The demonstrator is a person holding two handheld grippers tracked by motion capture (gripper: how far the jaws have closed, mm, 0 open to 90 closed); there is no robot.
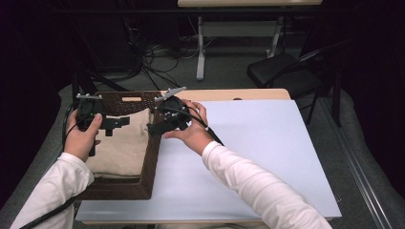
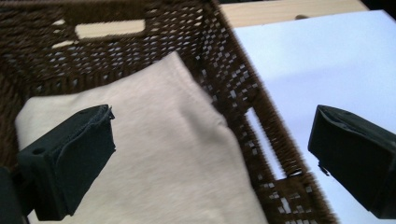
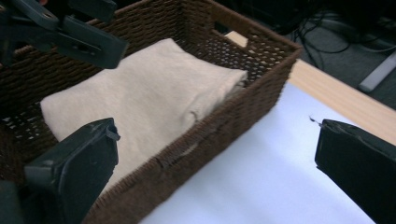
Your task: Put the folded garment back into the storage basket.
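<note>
From above, the left gripper (image 1: 111, 125) and right gripper (image 1: 154, 128) hover with jaws spread and empty over a dark woven wicker basket (image 1: 143, 186) at the table's left; a folded cream cloth (image 1: 119, 148) lies inside. The left gripper view shows wide black jaws above the soft, smooth cloth (image 2: 159, 154); the basket wall (image 2: 233, 93) is an open brown weave. The right gripper view shows jaws far apart, holding nothing, the cloth (image 3: 149, 98) resting in the rectangular basket (image 3: 219, 126) beside a pale, matte table sheet (image 3: 261, 182).

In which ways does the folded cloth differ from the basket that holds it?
The folded cloth is pale beige and smooth, while the basket is dark brown and woven, with small gaps in its weave. The cloth lies flat and soft; the basket stands stiff, its walls rising above the cloth. The basket has a handle slot in its end wall; the cloth has no opening. Both are roughly rectangular, and both sit at the table's left side in the high view.
</note>
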